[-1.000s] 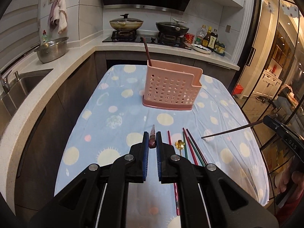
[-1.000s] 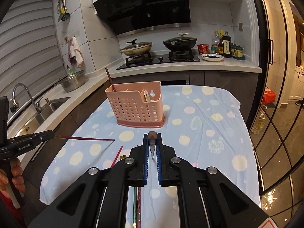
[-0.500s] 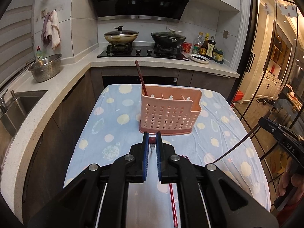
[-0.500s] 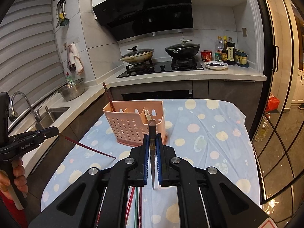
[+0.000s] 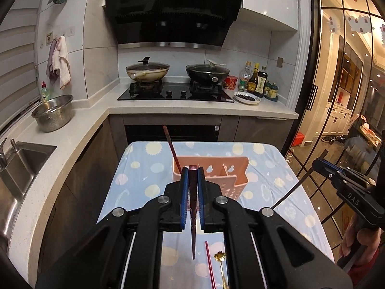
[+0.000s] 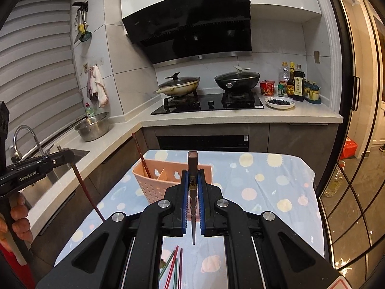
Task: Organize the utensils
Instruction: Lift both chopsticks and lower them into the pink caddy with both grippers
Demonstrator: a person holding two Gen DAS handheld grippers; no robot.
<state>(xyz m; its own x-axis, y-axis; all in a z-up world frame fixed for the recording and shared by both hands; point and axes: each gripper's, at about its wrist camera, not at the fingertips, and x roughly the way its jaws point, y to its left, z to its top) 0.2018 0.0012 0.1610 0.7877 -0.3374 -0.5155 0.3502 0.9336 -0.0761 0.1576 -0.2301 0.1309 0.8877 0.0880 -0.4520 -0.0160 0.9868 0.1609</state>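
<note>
Chopsticks: one dark chopstick [image 5: 192,207] is clenched in the left gripper [image 5: 191,192], another chopstick [image 6: 193,192] in the right gripper [image 6: 193,192]. Both hang roughly vertical between the blue pads, thick end up, tip down, clear of the surface [image 5: 144,168].

Pink utensil holder [image 5: 231,175] stands mid-surface ahead of both grippers; one reddish chopstick [image 5: 171,148] already leans in its left compartment. Loose chopsticks [image 6: 172,267] and a small gold spoon [image 5: 221,265] lie on the polka-dot cloth near the grippers.

Judged step: carry and drop both sticks into the holder.

How to do it well:
- Bring each tip over the left compartment, above the rim, before descending; the tips hang below the pads, so they probably need clearance over the wall.
- Keep sticks near vertical so they slide in, not bridge the divider.
- Stagger the two grippers; they would likely crowd one narrow slot.
- Open the jaws only once the tip is inside; a high drop could bounce out or tip the light holder.
</note>
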